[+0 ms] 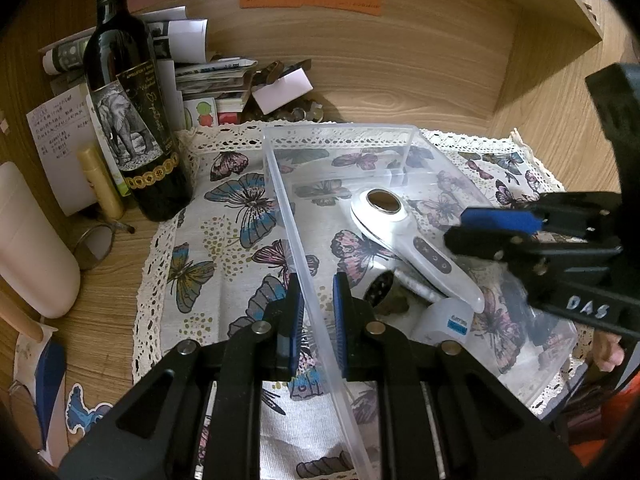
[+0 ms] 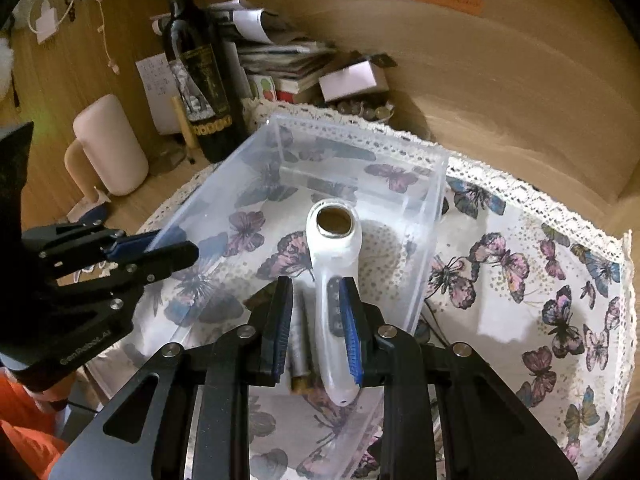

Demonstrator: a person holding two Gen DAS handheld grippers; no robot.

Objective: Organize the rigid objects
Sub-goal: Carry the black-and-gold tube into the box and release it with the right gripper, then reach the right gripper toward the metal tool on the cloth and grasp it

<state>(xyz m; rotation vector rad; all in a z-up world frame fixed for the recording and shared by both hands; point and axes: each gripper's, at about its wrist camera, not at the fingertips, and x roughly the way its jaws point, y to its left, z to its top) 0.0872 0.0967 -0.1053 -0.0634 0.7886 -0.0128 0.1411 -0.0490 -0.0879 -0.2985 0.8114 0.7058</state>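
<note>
A clear plastic bin (image 1: pixel 340 130) (image 2: pixel 360 136) stands on a butterfly-print cloth (image 1: pixel 224 240) (image 2: pixel 520 280). My left gripper (image 1: pixel 318 316) (image 2: pixel 172 246) is shut on the bin's left wall near the rim. A white handheld device (image 1: pixel 384 208) (image 2: pixel 334 240) with a round brown window lies slanted inside the bin. My right gripper (image 2: pixel 316 320) (image 1: pixel 456 228) is shut on the device's handle, low inside the bin. Under the handle lie a silver cylinder (image 2: pixel 300 344), a perforated round piece (image 1: pixel 378 286) and a small white bottle (image 1: pixel 448 320).
A dark wine bottle (image 1: pixel 132 120) (image 2: pixel 204 80) stands just left of the bin. Beside it is a pale pink rounded container (image 1: pixel 32 240) (image 2: pixel 112 148). Stacked papers and booklets (image 1: pixel 208 76) sit behind. Wooden walls close the back and right side.
</note>
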